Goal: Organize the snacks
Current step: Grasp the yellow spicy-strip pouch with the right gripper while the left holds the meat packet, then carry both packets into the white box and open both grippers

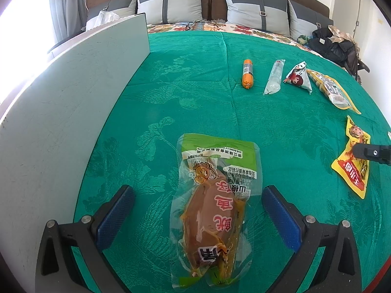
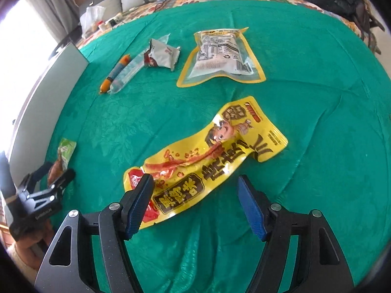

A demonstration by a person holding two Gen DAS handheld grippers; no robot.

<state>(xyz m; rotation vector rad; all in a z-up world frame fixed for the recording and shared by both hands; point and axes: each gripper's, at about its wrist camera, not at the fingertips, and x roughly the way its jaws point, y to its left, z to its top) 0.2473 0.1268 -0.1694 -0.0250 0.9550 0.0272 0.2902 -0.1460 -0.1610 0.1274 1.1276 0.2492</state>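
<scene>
My left gripper (image 1: 198, 193) is open, its blue pads on either side of a clear and green pouch with a brown meat snack (image 1: 215, 207) lying on the green cloth. My right gripper (image 2: 195, 180) is open over the near end of a long yellow snack packet (image 2: 207, 158); its left finger overlaps the packet's corner. The yellow packet also shows in the left wrist view (image 1: 354, 158), with the right gripper's tip (image 1: 371, 153) on it. The left gripper (image 2: 51, 178) and the brown snack pouch (image 2: 59, 161) appear at the left of the right wrist view.
Further back lie an orange sausage stick (image 1: 247, 73), a clear tube pack (image 1: 275, 77), a white triangular packet (image 1: 299, 77) and a yellow-edged clear pouch (image 2: 220, 56). A white upright board (image 1: 73, 97) stands on the left. Pillows (image 1: 171, 5) and dark clothes (image 1: 337, 44) lie behind.
</scene>
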